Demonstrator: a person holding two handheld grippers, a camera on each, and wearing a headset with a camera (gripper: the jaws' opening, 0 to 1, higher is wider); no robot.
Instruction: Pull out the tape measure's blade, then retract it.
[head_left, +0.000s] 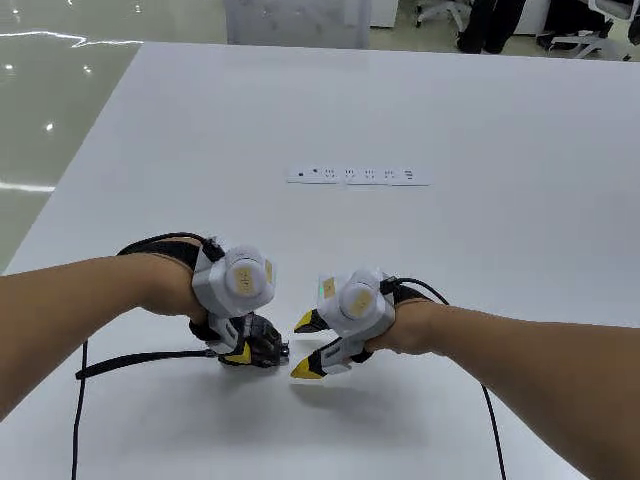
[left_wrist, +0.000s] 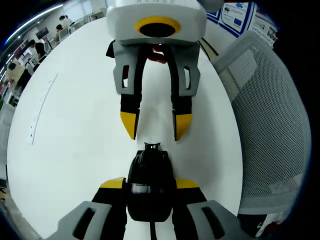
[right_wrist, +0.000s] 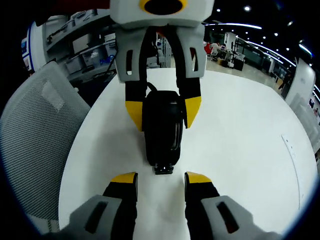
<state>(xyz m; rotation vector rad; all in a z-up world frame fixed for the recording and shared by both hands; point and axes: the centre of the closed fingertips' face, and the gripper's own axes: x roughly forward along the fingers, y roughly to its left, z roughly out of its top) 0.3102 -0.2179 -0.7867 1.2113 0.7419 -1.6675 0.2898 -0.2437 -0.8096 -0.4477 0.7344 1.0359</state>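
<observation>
A black tape measure (left_wrist: 150, 185) lies low on the white table (head_left: 400, 110), with my left gripper (left_wrist: 150, 183) shut on its case. The blade's end hook (left_wrist: 151, 146) sits at the mouth of the case and points at my right gripper (left_wrist: 155, 123). In the right gripper view, the tape measure (right_wrist: 162, 127) is straight ahead and its hook (right_wrist: 164, 169) is just in front of my right gripper (right_wrist: 161, 179). That gripper is open, with nothing between its yellow-tipped jaws. In the head view my left gripper (head_left: 250, 350) and right gripper (head_left: 304, 346) face each other near the front edge.
A white power strip (head_left: 358, 176) lies at mid-table beyond the grippers. Black cables (head_left: 130, 360) trail from both grippers toward the front edge. A grey mesh chair (left_wrist: 270, 125) stands beside the table. The table's left edge drops to a glossy floor (head_left: 50, 120).
</observation>
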